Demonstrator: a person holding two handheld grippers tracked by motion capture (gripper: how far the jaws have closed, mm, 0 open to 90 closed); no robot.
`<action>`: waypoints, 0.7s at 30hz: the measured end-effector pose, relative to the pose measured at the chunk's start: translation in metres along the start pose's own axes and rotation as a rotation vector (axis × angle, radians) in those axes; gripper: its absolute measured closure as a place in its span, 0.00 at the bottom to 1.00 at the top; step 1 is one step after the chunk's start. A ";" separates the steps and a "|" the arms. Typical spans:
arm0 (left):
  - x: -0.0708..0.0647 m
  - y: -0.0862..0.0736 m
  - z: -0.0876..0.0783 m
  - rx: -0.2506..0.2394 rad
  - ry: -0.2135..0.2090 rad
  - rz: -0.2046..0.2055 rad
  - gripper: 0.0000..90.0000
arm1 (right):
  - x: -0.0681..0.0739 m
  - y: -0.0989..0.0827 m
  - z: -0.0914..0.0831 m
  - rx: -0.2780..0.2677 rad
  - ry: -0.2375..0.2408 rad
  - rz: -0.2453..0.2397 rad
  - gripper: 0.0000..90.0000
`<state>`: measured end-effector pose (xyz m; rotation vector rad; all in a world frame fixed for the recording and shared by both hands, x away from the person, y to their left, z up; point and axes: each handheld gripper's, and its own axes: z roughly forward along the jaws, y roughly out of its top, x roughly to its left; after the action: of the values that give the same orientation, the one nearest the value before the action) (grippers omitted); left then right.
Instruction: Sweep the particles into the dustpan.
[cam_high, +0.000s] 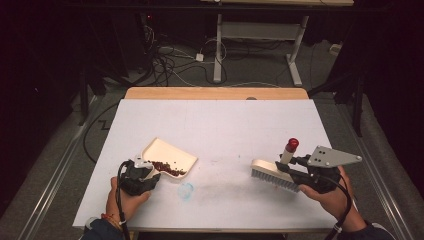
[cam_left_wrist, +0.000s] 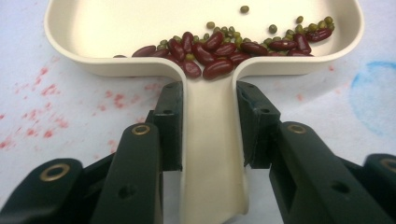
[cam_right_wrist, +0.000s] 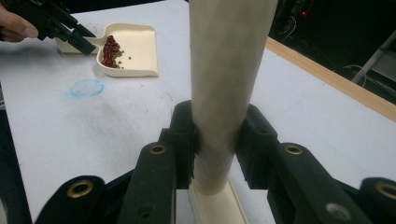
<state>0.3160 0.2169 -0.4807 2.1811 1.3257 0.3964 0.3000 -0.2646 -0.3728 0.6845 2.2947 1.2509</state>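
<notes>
Two tongs clamped: left tongs (cam_left_wrist: 208, 126) on dustpan (cam_left_wrist: 205, 28) handle, its end cropped; right tongs (cam_right_wrist: 217, 140) on brush (cam_high: 272, 175) handle

— What sort of premises are we looking at?

— A lab or test room. The bench (cam_high: 220, 130) is sitting under a white cover sheet, with dark curtaining hanging all round it.

— Anything else supporting that?

— Loose cables (cam_high: 170, 60) are trailing over the grey floor (cam_high: 260, 65) behind, and a white height-adjustable desk frame (cam_high: 260, 35) is standing beyond. Nothing domestic is showing.
</notes>
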 end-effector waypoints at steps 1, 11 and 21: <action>0.001 -0.001 0.000 -0.002 0.003 -0.007 0.71 | -0.001 -0.001 -0.002 0.005 0.004 0.001 0.78; 0.013 -0.012 -0.006 -0.010 0.041 -0.086 0.71 | -0.006 -0.007 -0.014 0.029 0.011 0.015 0.78; 0.021 -0.012 -0.002 -0.009 0.098 -0.181 0.71 | -0.003 -0.008 -0.017 0.048 0.063 0.008 0.78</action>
<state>0.3161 0.2403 -0.4865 2.0358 1.5570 0.4422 0.2911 -0.2810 -0.3712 0.6803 2.3828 1.2412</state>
